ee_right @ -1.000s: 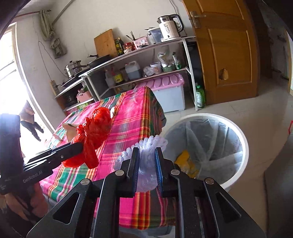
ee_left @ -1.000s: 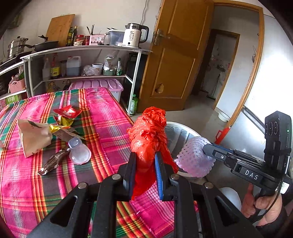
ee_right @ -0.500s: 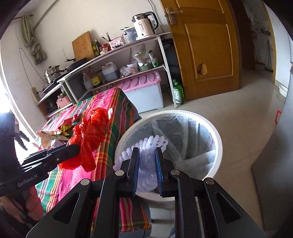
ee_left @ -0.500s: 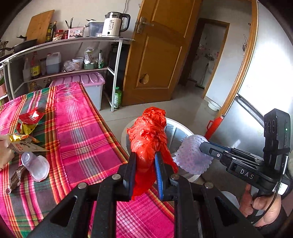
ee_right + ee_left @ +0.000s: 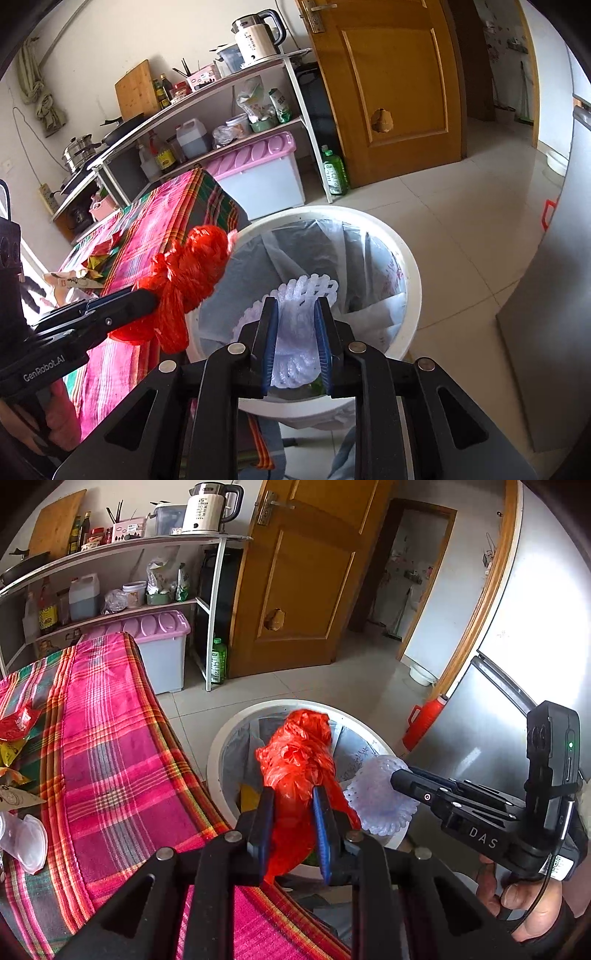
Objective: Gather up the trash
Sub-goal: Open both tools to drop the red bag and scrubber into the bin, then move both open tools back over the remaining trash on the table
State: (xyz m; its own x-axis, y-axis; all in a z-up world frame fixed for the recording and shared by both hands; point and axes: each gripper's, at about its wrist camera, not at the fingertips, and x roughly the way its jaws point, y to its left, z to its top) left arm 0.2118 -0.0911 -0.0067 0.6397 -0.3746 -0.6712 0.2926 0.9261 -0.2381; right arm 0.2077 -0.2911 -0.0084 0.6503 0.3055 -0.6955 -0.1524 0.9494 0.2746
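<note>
On the far left of the left wrist view, well to the left of the fingers, wrappers lie on the table's pink, red and green plaid cloth (image 5: 110,760): a red foil packet (image 5: 16,722), a yellow wrapper (image 5: 9,751) and a clear, rounded plastic cup (image 5: 27,840), glossy and crumpled.

The left gripper (image 5: 293,797) points down at a slant. Its blue-padded fingers stand narrow, pinched on a red plastic bag (image 5: 299,760), thin, wrinkled and knotted into a lumpy bundle that bulges above the fingertips and trails a loose tail below them. Beyond the fingertips stands a round white trash bin (image 5: 412,291) lined with a translucent, creased plastic liner (image 5: 314,251); something yellow lies at its bottom. The red bag hangs over the bin's near left rim.

To the right of it, the right gripper (image 5: 295,306) also tilts downward, held by a hand (image 5: 532,904) wrapped around its black grip. Its jaws have just been opening a little, yet the pads (image 5: 271,332) touch a white foam fruit net (image 5: 299,332), soft, ribbed and scalloped along its upper edge, squeezed flat between them. The net sits over the bin's mouth, just beside the red bag.

Right of the fingers, pale glossy floor tiles (image 5: 461,221) run to a brushed metal cabinet side (image 5: 554,295).
</note>
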